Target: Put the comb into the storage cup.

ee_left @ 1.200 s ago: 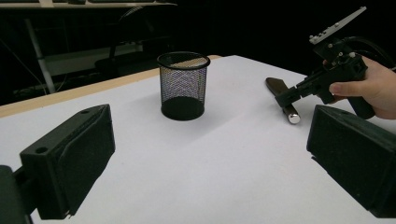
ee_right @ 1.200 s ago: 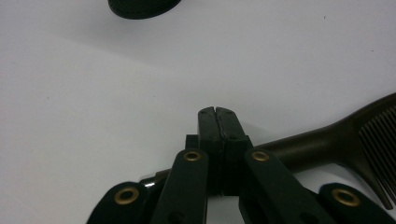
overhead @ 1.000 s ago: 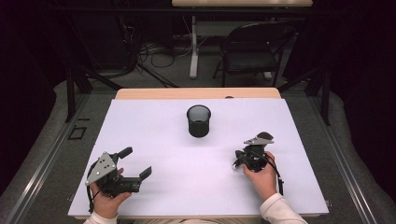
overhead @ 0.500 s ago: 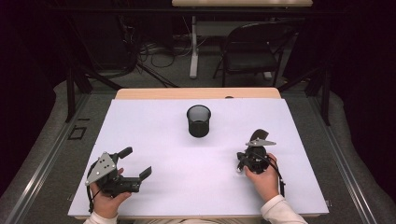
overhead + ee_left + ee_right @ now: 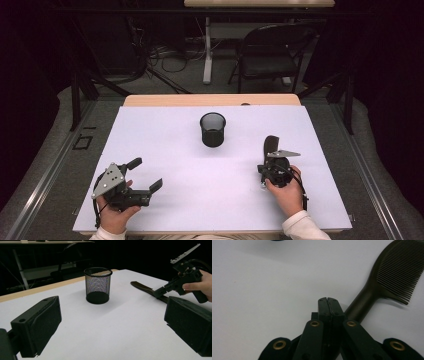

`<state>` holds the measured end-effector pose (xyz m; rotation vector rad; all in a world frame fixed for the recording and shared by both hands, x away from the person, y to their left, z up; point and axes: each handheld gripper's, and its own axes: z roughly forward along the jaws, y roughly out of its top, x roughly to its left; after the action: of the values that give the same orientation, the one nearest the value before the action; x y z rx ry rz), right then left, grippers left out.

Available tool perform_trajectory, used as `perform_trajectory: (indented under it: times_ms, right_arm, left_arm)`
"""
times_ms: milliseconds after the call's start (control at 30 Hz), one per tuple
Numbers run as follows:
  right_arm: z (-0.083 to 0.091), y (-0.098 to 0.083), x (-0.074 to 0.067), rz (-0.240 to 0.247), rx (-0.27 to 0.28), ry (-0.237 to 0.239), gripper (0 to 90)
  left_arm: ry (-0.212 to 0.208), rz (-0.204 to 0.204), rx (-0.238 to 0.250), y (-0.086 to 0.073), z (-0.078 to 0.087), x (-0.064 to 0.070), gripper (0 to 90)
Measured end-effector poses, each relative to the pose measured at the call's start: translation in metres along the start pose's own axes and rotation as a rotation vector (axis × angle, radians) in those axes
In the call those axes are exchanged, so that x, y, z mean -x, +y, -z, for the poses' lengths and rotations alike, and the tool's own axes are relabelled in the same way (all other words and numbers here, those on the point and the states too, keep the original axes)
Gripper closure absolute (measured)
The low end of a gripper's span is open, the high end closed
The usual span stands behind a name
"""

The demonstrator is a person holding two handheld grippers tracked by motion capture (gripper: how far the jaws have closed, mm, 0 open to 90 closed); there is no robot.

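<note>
Comb (image 5: 387,275), dark and fine-toothed, is lying flat on the white table (image 5: 170,145), over on the right side, well apart from the black mesh pen cup (image 5: 213,129) standing upright near the middle. Right gripper (image 5: 329,300) is hovering right at the comb's handle, jaws pressed tight together with nothing between them, tips sitting just beside the handle where it narrows; whether they are touching it, I cannot tell. Over at the near left corner, left gripper (image 5: 145,175) is resting in the person's hand with its jaws spread wide, gripping nothing, looking across at the cup and at the other gripper by the comb
</note>
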<state>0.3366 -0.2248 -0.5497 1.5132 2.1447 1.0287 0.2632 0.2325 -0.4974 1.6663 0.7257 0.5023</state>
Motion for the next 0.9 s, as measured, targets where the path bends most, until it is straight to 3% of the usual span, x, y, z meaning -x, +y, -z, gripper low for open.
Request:
perform_trajectory:
  times_ms: [900]
  right_arm:
    - [0.006,-0.003,0.015,-0.034,-0.022,-0.012,90.0]
  left_arm:
    - [-0.001,-0.003,-0.005,0.0,0.0,0.0,1.0]
